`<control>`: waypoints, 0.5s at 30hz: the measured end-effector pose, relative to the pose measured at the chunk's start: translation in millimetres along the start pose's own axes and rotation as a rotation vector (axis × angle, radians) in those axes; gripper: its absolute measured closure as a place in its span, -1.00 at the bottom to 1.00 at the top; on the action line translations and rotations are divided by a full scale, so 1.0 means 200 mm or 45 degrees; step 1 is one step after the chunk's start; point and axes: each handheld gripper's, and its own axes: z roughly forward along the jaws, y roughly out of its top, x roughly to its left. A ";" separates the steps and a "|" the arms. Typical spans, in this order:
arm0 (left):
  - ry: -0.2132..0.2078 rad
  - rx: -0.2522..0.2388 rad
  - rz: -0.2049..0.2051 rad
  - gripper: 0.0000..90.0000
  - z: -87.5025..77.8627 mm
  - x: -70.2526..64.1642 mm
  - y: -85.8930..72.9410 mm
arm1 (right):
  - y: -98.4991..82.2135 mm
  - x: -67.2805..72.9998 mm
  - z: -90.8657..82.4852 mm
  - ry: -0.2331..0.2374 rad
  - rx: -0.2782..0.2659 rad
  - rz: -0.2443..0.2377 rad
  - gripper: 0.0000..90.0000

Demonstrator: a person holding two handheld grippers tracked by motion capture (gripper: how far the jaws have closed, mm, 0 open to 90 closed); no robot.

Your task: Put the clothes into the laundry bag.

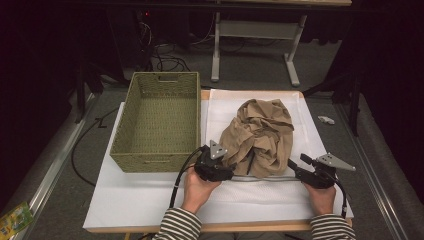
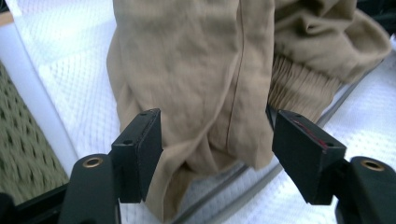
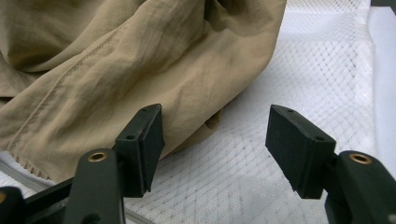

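Reaching at the near edge of a crumpled tan woven-fabric garment [image 1: 261, 136], the left gripper [image 2: 217, 140] is seen w/ jaws apart, a cloth fold between them, not yet pinched. Right gripper [image 3: 215, 140] is held apart too, just right of the garment's hem. Step judged: pre-grasp; next, both to be closed on fabric. Garment lies on white mesh mat [image 1: 235, 192], right of an olive woven basket [image 1: 161, 120]; behind it, grey carpet & a table frame [image 1: 260, 37].

I see a crumpled tan garment [image 1: 260, 135] on the white mat [image 1: 150, 195], the woven basket [image 1: 160, 120] to its left, my left gripper [image 1: 231, 162] at its near edge, my right gripper [image 1: 295, 167] just beside it.
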 end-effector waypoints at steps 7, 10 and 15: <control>0.015 0.035 -0.015 -0.26 0.03 0.00 -0.09 | 0.04 0.03 -0.08 0.059 -0.022 0.008 -0.17; 0.013 0.041 -0.024 -0.25 0.05 0.00 -0.11 | 0.08 0.07 -0.09 0.091 -0.012 -0.017 -0.18; -0.021 0.058 -0.045 -0.27 0.13 -0.02 -0.13 | 0.14 0.12 -0.09 0.142 0.012 -0.058 -0.26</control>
